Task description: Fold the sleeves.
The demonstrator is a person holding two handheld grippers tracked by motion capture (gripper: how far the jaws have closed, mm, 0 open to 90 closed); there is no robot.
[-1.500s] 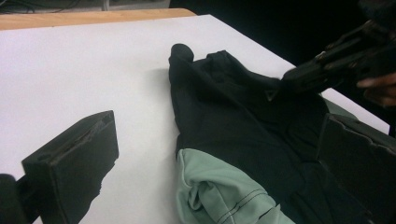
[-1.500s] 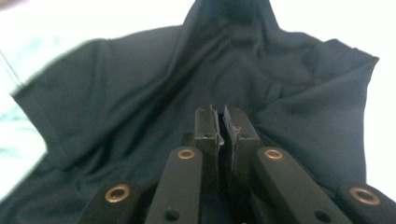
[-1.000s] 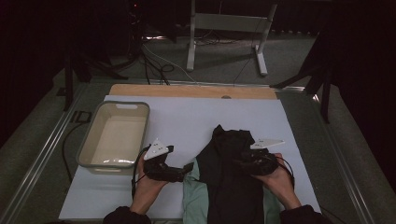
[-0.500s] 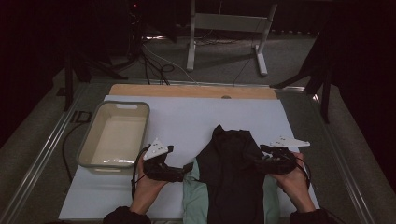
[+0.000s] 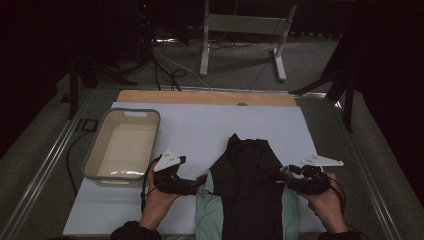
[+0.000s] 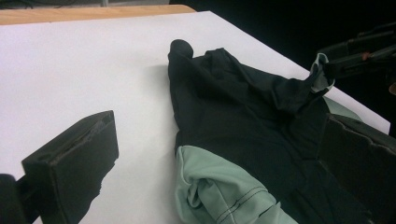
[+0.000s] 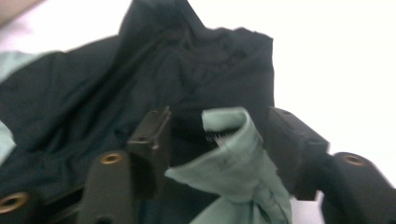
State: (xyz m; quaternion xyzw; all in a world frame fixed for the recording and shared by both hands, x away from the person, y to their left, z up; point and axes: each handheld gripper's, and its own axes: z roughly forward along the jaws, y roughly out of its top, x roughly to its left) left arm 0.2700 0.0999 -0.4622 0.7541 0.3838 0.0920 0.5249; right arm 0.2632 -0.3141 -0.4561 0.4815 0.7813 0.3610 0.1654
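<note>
High view: in the left middle of the frame sits an empty beige plastic tub (image 5: 123, 145) on the white table sheet (image 5: 200, 125), apart from the work. Just right of it, low in the frame, the left gripper (image 5: 199, 182) points at the left edge of the crumpled black-and-mint fabric garment (image 5: 247, 185), which lies in the lower centre and runs down to the bottom edge. At lower right the right gripper (image 5: 283, 175) meets the garment's right edge.

The garment looks light, limp and thin. I judge it will sag and drag from any held point, fold on itself and perhaps slip from a shallow bite. Hems and corners are the best holds, such as the rolled mint hem (image 6: 219, 196) at the bottom centre of the left gripper view, or the mint corner (image 7: 233, 140) in the centre of the right gripper view.

In the left gripper view the left gripper's jaws stand wide apart at the lower left and lower right, holding nothing, the right one close beside the black cloth. In the right gripper view the right gripper's jaws sit on either side of the raised mint corner with a gap visible around the fold. From above, the cloth looks drawn toward it, so whether it grips I cannot tell.
</note>
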